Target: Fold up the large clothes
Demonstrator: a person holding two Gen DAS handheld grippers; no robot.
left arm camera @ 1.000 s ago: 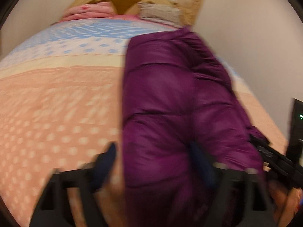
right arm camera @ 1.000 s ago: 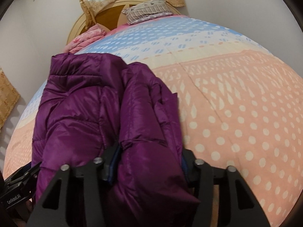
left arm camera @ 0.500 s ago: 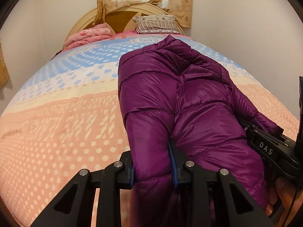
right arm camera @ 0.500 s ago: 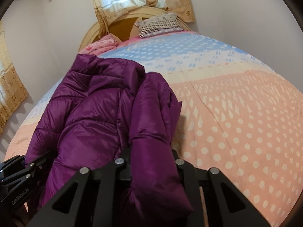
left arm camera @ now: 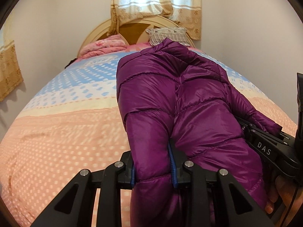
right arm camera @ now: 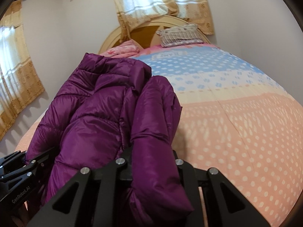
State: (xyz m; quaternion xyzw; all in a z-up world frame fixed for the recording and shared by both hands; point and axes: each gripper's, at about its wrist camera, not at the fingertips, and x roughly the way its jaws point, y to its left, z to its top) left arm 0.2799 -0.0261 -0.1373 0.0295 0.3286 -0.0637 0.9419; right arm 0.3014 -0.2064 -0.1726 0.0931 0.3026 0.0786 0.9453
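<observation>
Over the dotted bedspread (left arm camera: 56,132), each gripper (left arm camera: 153,167) (right arm camera: 151,162) clamps the purple jacket's (left arm camera: 170,104) near edge.

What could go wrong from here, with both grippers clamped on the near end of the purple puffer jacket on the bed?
1. The purple puffer jacket is shiny and puffy; the left gripper and the right gripper each pinch only a thick quilted fold, which might slip out.
2. A sleeve lies loosely folded over the body on one side and may flop open when lifted.
3. The far collar end rests on the bedspread, so dragging could bunch it.
</observation>
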